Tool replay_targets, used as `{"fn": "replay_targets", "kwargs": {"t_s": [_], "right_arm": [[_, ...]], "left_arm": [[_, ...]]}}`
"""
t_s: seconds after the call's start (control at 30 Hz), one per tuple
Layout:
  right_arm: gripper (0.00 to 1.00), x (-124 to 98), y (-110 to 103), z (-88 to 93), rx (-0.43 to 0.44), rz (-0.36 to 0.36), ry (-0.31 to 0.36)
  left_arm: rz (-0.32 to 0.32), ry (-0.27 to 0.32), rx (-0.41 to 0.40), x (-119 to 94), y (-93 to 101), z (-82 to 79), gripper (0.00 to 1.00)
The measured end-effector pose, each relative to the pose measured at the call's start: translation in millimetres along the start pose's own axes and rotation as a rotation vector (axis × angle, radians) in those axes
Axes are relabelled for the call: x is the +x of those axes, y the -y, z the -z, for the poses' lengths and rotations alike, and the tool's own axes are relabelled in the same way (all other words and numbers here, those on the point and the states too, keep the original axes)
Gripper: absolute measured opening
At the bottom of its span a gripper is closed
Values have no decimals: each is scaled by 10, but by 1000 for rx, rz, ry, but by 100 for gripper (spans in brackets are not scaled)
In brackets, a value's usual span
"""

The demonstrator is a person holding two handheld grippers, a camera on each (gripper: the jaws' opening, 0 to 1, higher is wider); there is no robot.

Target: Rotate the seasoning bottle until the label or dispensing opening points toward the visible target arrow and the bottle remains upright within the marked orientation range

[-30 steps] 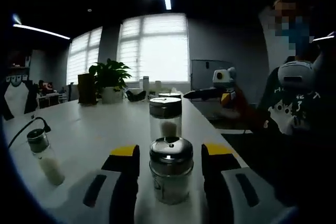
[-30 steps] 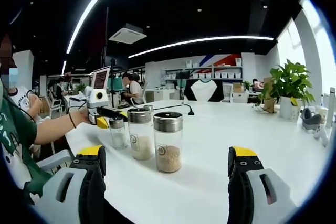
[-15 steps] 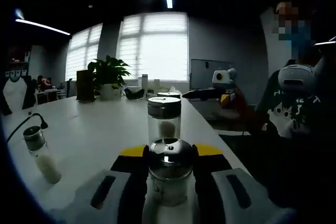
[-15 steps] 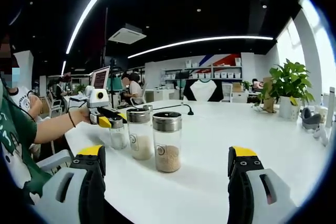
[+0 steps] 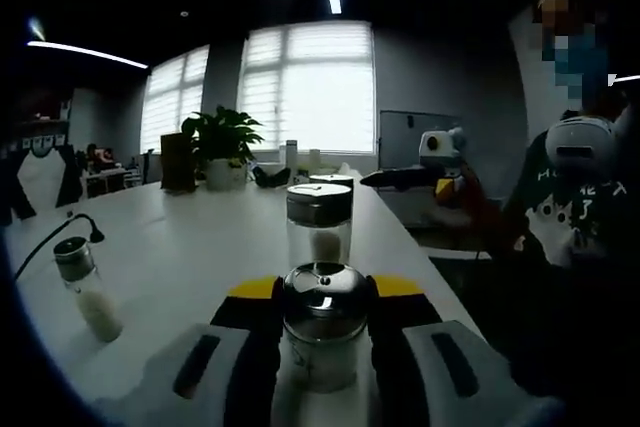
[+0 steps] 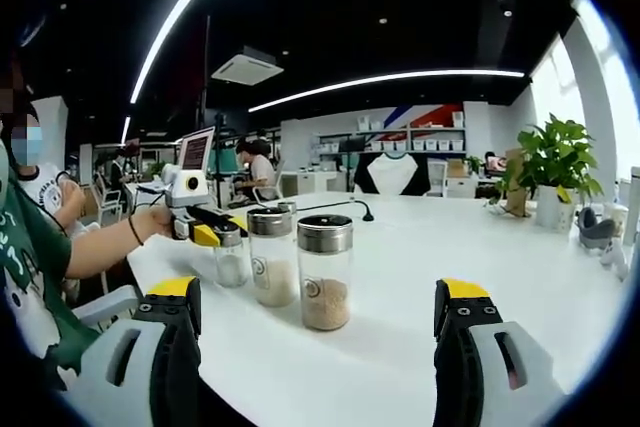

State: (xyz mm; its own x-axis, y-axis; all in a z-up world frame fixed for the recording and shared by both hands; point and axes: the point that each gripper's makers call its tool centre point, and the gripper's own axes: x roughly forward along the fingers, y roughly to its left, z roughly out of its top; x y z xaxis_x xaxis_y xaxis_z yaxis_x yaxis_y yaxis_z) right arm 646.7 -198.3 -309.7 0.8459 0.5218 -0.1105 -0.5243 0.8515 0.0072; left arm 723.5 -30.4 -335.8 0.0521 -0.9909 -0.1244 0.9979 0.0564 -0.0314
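Observation:
A glass seasoning bottle [image 5: 323, 337] with a domed metal shaker cap stands upright on the white table [image 5: 190, 247], and my left gripper [image 5: 325, 299] is shut on it, yellow-tipped jaws pressing both sides. In the right gripper view the same small bottle [image 6: 229, 255] is the farthest of three in a row, with the left gripper [image 6: 203, 228] around it. My right gripper [image 6: 320, 342] is open with wide-set jaws, short of the nearest bottle [image 6: 325, 273], which holds brown seasoning. The right gripper [image 5: 440, 161] also shows far right in the left gripper view.
A second jar [image 5: 319, 223] of white grains stands just behind the held bottle, also seen as the middle jar [image 6: 271, 258]. A small bottle [image 5: 86, 288] and a black cable sit to the left. A potted plant [image 5: 223, 145] stands at the far end. A person's hand [image 6: 152, 223] holds the left gripper.
The left gripper's jaws closed onto the metal-capped bottle between one second and half a second ago and stay shut. The right gripper stays open; both views have shifted slightly.

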Motion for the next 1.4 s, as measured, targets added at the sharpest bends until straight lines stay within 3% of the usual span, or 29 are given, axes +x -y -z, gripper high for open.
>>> {"fn": "replay_targets", "kwargs": {"t_s": [0.23, 0.3, 0.4, 0.57, 0.83, 1.23, 1.4], "right_arm": [[99, -26, 29, -44, -2, 3, 25], [99, -39, 26, -122, -1, 4, 69], [99, -34, 14, -134, 1, -2, 68], [99, -29, 5, -106, 0, 4, 56], [99, -9, 20, -69, 5, 7, 43], [99, -42, 77, -66, 15, 25, 51], [99, -56, 92, -73, 16, 30, 54]], "left_arm": [[-50, 32, 7, -10, 26, -14, 34], [-73, 30, 2, -11, 25, -15, 34], [-98, 24, 1, -13, 35, -13, 34], [-167, 47, -4, -36, 39, -13, 34], [-274, 33, -8, -57, 18, -11, 34], [-492, 67, -12, -98, -64, -12, 34], [-551, 67, -14, -115, -84, -13, 34]]}}
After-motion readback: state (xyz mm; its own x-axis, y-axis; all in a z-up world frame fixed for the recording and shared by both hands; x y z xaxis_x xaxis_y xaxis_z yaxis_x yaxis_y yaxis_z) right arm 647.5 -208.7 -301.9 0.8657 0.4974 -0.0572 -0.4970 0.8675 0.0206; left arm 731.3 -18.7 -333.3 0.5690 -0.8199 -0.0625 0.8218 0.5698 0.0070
